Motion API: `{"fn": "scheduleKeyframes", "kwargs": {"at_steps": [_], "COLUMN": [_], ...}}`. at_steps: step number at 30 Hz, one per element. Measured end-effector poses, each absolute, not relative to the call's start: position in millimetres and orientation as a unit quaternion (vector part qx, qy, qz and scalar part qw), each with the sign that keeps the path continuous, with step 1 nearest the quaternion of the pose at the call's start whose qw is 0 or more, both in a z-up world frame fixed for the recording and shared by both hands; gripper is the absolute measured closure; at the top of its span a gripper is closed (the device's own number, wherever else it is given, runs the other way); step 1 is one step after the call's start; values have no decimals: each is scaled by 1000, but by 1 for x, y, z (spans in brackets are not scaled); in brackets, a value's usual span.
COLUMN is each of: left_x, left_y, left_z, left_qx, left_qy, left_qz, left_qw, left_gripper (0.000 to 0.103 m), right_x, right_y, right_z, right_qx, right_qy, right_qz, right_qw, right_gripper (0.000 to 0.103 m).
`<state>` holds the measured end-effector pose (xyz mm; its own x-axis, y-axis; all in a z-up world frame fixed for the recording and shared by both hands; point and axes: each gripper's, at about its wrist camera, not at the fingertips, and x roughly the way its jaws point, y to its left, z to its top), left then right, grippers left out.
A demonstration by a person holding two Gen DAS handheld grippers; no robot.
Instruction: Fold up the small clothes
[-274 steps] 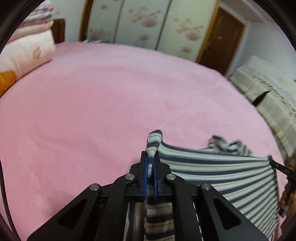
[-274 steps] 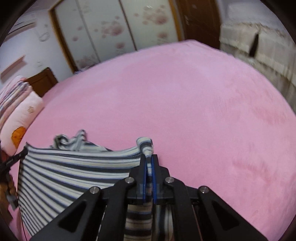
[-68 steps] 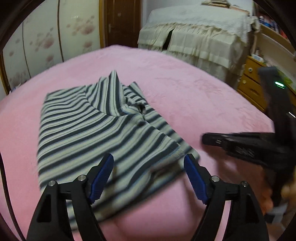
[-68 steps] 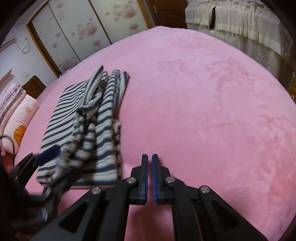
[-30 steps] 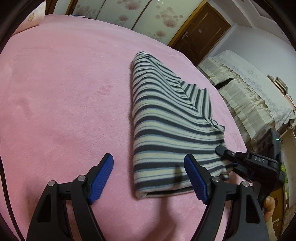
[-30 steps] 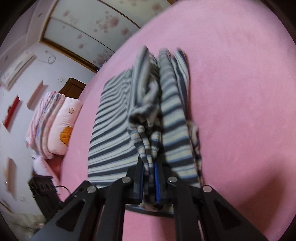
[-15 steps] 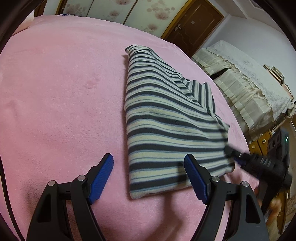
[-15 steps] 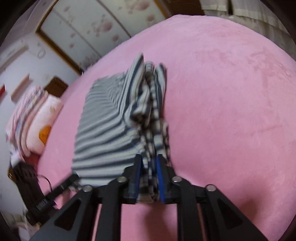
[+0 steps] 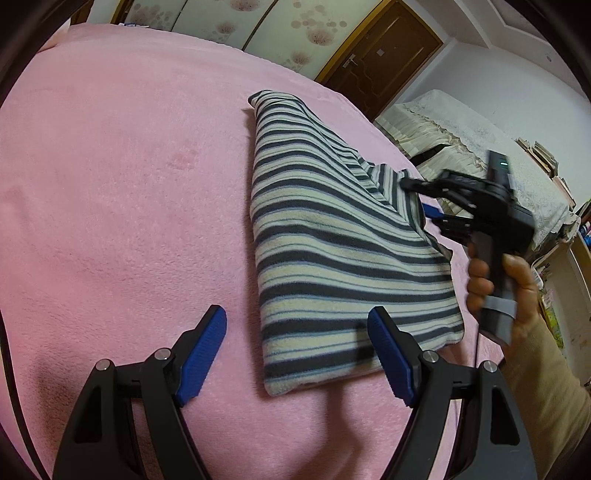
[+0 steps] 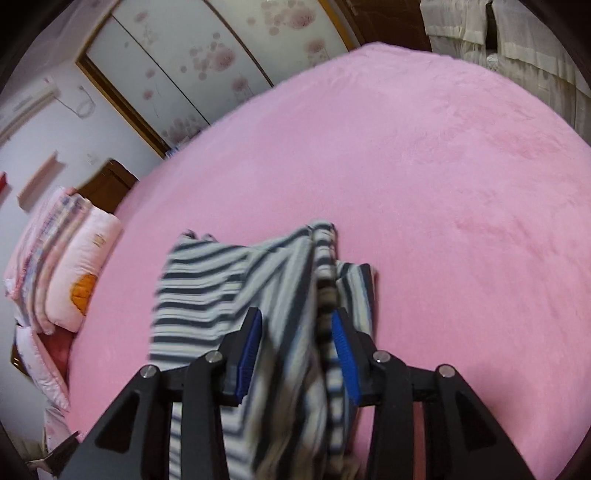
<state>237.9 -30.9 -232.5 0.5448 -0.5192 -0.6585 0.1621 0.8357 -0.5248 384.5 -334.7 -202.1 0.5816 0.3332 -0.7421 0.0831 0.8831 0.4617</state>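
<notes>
A dark-and-cream striped garment lies folded on the pink bed. My left gripper is open and empty, just above the garment's near edge. My right gripper shows in the left wrist view at the garment's far right side, with a fold of cloth raised there. In the right wrist view the right gripper has its jaws apart, with bunched striped cloth lying loosely between the blue pads.
Stacked pink pillows and quilts sit at the bed's left end. A cream-covered piece of furniture stands past the bed's right edge. Floral wardrobe doors and a brown door are behind.
My right gripper has opened from its grip on the bunched cloth and moved further along the garment's right side. The left gripper has stayed open near the garment's near edge.
</notes>
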Motion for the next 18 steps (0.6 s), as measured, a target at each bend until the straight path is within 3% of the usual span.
{"fn": "scheduleKeyframes", "kwargs": {"at_steps": [1, 2, 7, 9, 11, 18], "left_x": [238, 238, 236, 236, 235, 246], "left_y": [-31, -32, -33, -33, -33, -27], "left_z": [-233, -233, -235, -233, -229, -188], "left_qx": [-205, -204, -196, -191, -185, -160], "left_qy": [433, 432, 433, 435, 440, 424], "left_qz": [-200, -200, -200, -198, -197, -175], "left_qw": [855, 856, 857, 857, 857, 874], "left_gripper": [25, 25, 24, 24, 24, 23], "right_x": [387, 390, 391, 388, 379, 331], "right_y": [-334, -333, -328, -328, -331, -295], "right_z": [-205, -206, -220, -220, -211, -166], "right_qx": [225, 206, 161, 166, 175, 73], "right_qy": [454, 455, 464, 462, 452, 400], "right_qz": [73, 61, 22, 14, 8, 19], "right_qw": [859, 864, 871, 871, 875, 913], "right_gripper": [89, 98, 97, 90, 84, 84]}}
